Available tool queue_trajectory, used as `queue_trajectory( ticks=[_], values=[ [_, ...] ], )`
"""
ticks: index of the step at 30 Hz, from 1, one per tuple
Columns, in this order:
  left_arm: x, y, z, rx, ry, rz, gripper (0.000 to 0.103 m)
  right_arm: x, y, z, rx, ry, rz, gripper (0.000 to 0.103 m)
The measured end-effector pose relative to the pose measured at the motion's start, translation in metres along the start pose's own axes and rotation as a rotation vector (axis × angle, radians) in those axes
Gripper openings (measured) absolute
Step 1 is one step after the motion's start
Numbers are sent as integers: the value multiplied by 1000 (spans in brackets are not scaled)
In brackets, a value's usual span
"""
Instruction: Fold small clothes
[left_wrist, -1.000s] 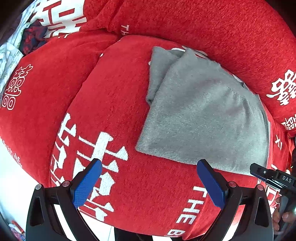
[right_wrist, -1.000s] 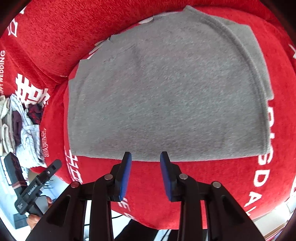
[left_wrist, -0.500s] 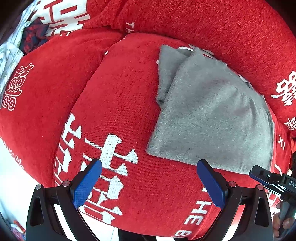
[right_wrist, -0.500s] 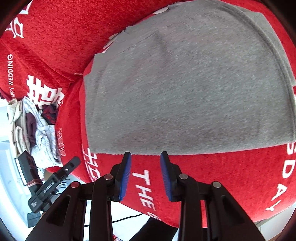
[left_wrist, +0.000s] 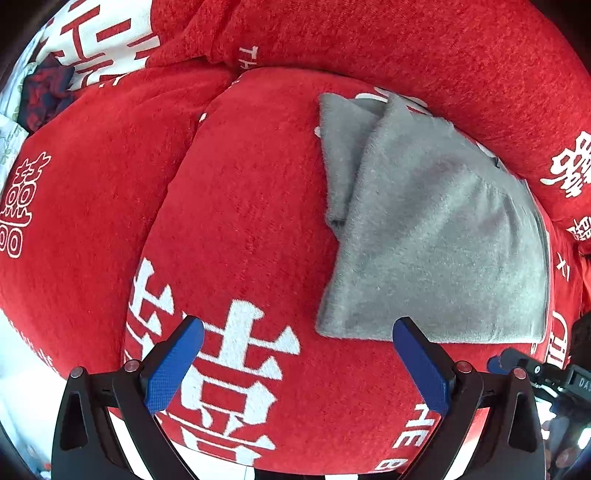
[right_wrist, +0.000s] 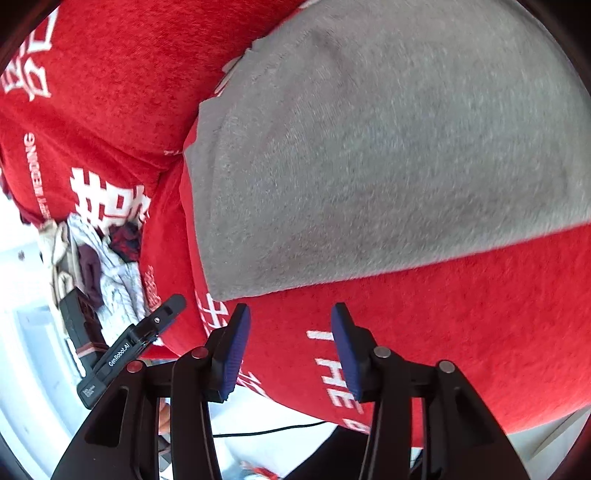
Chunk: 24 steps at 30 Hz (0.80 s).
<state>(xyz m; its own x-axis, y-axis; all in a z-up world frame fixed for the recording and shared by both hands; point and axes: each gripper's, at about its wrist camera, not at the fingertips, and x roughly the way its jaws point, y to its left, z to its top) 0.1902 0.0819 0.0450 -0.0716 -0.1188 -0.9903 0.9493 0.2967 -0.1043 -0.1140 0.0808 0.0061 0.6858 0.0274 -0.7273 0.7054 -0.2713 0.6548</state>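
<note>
Between folds: both claws empty, approach to the grey garment's near edge.
Your left claw (left_wrist: 297, 363) gapes wide; right claw (right_wrist: 290, 349), jaws just been opening, holds nothing. Folded grey garment (left_wrist: 439, 236) lies ahead of both on the red sofa cushion (left_wrist: 240, 221); next, probably pinch that hem.

The red cover (right_wrist: 480, 314) carries white lettering: "THE" sits just ahead of the right gripper's view, and "WEDDING" runs along a cushion edge at far left. Large white Chinese double-happiness characters (left_wrist: 229, 369) also stand on it. The left gripper (right_wrist: 129, 350) bears a label reading "GenRobot.AI".
</note>
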Motion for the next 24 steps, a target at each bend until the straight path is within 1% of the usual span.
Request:
queue_trajectory(
  ticks=[5, 13, 20, 24],
  values=[
    [0, 8, 8, 2, 3, -6, 103, 11, 0, -9, 38, -12, 16, 49],
    [-4, 23, 11, 23, 5, -6, 103, 24, -3, -17, 103, -29, 48, 49],
    [-3, 43, 17, -3, 11, -1, 103, 35, 8, -13, 125, -41, 75, 49],
    [2, 49, 21, -25, 21, -19, 103, 39, 15, -13, 122, -53, 88, 49]
  ],
)
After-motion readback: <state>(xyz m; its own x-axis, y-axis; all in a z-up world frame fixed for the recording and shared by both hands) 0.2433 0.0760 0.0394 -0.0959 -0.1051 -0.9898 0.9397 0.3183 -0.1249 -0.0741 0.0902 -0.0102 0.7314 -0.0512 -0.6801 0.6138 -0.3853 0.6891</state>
